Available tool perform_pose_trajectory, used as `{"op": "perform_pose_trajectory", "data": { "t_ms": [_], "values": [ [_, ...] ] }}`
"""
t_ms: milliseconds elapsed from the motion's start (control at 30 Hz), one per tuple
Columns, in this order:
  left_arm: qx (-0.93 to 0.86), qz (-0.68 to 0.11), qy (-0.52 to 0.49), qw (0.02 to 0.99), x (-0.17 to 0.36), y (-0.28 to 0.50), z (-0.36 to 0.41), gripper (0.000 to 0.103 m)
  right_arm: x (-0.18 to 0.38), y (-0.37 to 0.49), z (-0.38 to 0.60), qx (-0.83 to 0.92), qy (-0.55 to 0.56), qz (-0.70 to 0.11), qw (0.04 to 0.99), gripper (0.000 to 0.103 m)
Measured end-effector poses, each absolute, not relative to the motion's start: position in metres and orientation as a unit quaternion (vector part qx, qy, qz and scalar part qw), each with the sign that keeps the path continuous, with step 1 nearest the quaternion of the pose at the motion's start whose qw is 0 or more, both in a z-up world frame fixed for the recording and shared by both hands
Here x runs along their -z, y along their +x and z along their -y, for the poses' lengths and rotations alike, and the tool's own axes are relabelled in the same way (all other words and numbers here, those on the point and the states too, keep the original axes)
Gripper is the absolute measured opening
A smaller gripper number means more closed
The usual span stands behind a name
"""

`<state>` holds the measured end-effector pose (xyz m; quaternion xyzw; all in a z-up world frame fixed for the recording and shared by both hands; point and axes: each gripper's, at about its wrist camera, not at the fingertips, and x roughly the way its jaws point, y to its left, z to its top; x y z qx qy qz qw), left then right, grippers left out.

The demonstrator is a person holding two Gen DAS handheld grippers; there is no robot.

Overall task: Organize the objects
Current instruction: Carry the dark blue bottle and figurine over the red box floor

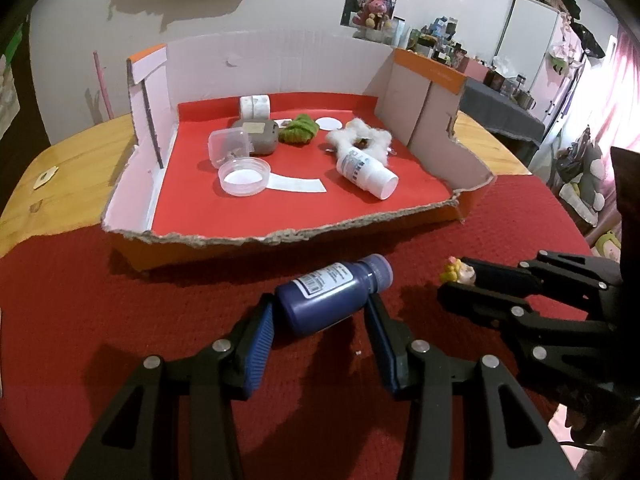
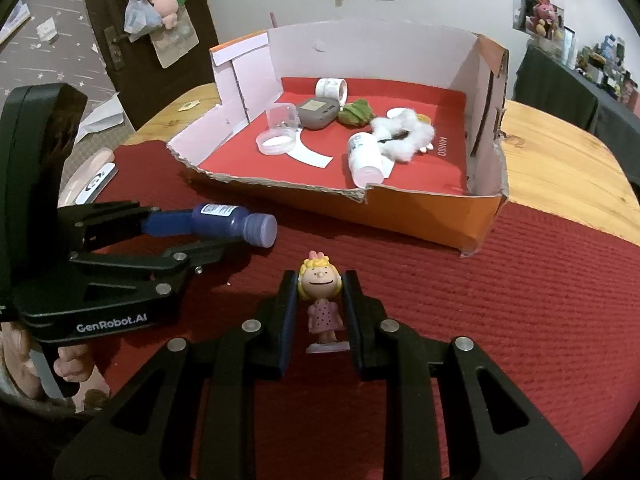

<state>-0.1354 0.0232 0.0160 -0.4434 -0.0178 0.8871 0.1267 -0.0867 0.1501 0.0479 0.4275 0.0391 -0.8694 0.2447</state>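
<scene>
Nearest, the right gripper (image 2: 318, 306) is clamped on a small blonde cartoon-girl figurine (image 2: 322, 300) in a pink dress, pads against its head, its base near the red cloth (image 2: 520, 280). To its left, the left gripper (image 1: 320, 320) is closed on a dark blue bottle (image 1: 334, 292) lying sideways, cap pointing away. Beyond both stands a torn cardboard box (image 1: 280, 236) holding a white bottle (image 1: 366, 170), a clear round lid (image 1: 244, 176), a grey case (image 1: 260, 136), a green plush (image 1: 298, 130) and a white fluffy star (image 1: 360, 136).

Lived-in home room, plush toys (image 1: 376, 10) on cluttered shelves, wooden table (image 2: 560, 168), fridge (image 1: 532, 32)
</scene>
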Motion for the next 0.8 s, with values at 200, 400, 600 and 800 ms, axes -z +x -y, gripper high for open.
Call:
{"op": "perform_pose_trajectory", "data": {
  "t_ms": [200,400,600,800],
  "values": [
    [-0.890,0.025,-0.439,0.123,-0.021,-0.129,-0.017,0.047,-0.057,-0.083,-0.145,0.872,0.419,-0.041,0.249,0.021],
    [-0.897,0.031,-0.422,0.127,-0.036,-0.123,-0.011,0.047,-0.080,-0.082,-0.142,0.880,0.396,-0.045,0.258,0.021],
    [-0.901,0.033,-0.413,0.127,-0.045,-0.125,-0.010,0.047,-0.082,-0.087,-0.139,0.879,0.396,-0.041,0.263,0.021],
    [-0.906,0.035,-0.403,0.124,-0.055,-0.132,-0.007,0.047,-0.096,-0.092,-0.136,0.883,0.384,-0.046,0.268,0.021]
  ]
}}
